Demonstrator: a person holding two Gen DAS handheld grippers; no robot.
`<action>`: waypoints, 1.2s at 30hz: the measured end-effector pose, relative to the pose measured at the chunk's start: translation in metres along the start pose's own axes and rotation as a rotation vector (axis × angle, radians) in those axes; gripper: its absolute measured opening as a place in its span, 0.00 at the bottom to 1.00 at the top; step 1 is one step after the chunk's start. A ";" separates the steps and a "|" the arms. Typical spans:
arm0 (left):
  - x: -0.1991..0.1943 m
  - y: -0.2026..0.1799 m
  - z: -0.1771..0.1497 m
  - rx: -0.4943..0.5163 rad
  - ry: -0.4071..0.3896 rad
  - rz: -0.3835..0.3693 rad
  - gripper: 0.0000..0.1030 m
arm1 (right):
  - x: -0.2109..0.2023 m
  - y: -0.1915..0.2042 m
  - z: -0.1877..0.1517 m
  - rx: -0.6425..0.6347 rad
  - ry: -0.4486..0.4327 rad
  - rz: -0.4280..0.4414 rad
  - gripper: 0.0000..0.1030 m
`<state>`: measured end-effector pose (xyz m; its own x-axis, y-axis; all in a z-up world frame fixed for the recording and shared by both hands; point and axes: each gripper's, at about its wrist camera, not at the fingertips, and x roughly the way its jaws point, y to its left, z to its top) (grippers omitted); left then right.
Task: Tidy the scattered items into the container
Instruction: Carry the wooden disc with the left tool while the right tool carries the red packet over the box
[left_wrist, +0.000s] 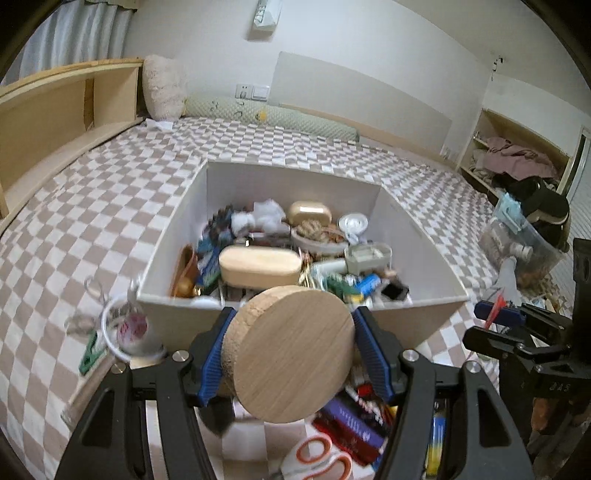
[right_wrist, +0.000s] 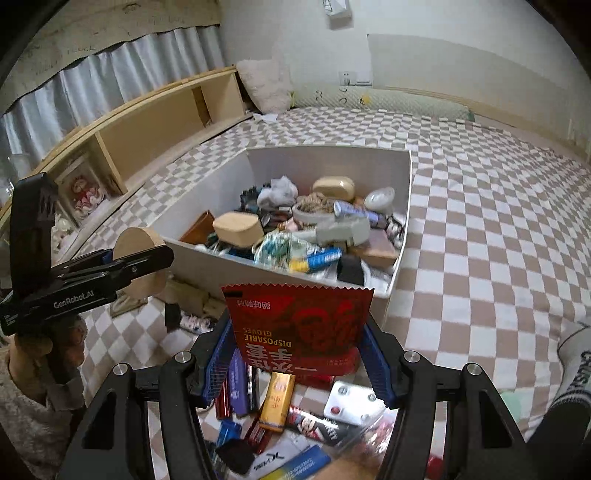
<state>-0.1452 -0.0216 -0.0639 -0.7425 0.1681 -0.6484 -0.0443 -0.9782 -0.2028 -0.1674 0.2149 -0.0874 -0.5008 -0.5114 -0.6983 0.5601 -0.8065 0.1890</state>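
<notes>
Left wrist view: our left gripper pinches a cork-and-wood lid just near the white box; our right gripper pinches a red glove packet, both raised for dropping in.

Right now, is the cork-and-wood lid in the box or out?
Out. The lid is clamped in the left gripper, short of the white box.

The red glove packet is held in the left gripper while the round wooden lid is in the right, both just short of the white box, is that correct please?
The sides are swapped. The right wrist view shows the right gripper holding the red glove packet; the left gripper holds the round wooden lid. Both are short of the white box.
</notes>
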 end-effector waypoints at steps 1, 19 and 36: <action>0.001 0.000 0.004 0.002 -0.006 0.001 0.62 | -0.001 0.000 0.005 -0.004 -0.005 -0.004 0.62; 0.020 0.020 0.067 0.027 -0.066 0.020 0.62 | 0.034 -0.010 0.076 0.030 -0.057 -0.014 0.62; 0.068 0.021 0.055 0.053 0.048 0.034 0.62 | 0.081 -0.010 0.072 0.038 0.056 -0.016 0.62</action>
<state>-0.2329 -0.0378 -0.0721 -0.7110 0.1391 -0.6893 -0.0557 -0.9883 -0.1420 -0.2609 0.1601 -0.0966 -0.4711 -0.4817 -0.7389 0.5260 -0.8259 0.2030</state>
